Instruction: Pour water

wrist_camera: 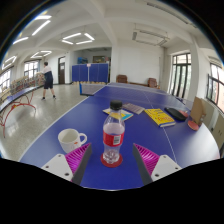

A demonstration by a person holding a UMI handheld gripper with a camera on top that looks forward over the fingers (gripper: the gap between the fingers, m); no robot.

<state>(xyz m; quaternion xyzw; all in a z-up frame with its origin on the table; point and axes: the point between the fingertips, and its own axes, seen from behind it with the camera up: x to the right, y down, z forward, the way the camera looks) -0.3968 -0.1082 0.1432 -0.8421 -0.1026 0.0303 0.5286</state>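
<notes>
Tool fingers reach out low over a blue table, and its pink pads stand apart; a clear water bottle with a black cap and a red label stands upright on the table between them; there looks to be a small gap at each side, so the tool is not squeezing it; a white mug sits on the table just to the left of the bottle, near the left finger; a yellow book lies farther back on the right, well apart from the bottle; a dark thing lies beside the book, too small to tell; far off on the left, a person stands on the floor of a big room
</notes>
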